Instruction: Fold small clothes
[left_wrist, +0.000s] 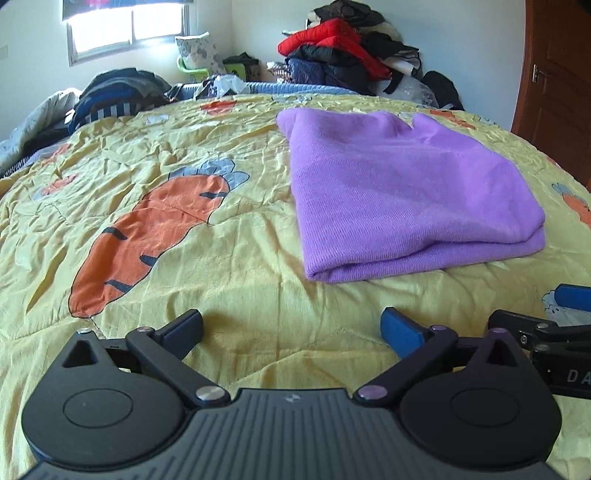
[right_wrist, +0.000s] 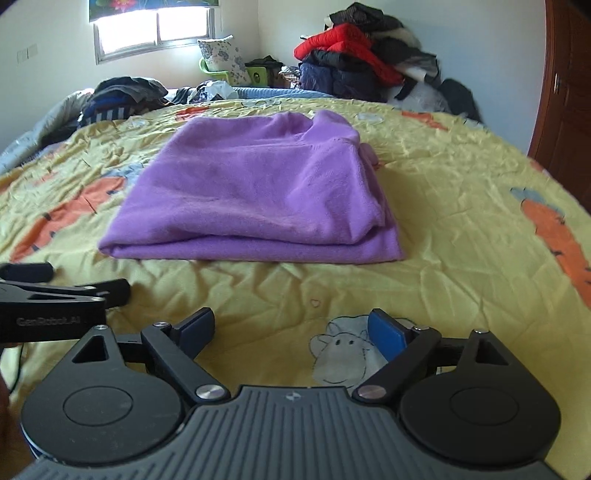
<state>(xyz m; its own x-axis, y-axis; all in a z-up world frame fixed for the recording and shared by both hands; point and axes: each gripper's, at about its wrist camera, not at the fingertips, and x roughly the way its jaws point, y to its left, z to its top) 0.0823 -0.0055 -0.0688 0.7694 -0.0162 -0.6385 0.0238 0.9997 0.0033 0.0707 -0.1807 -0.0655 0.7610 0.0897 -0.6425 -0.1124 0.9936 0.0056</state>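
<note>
In the middle of the right wrist view, the folded purple garment (right_wrist: 251, 192) lies flat on the yellow carrot-print quilt (right_wrist: 443, 206), fold edge facing the camera, long axis running left-right. In the left wrist view it sits right of centre (left_wrist: 406, 192). The left gripper (left_wrist: 291, 332) and right gripper (right_wrist: 291, 332) both gape wide, nothing between them, hanging over bare quilt just short of it.
</note>
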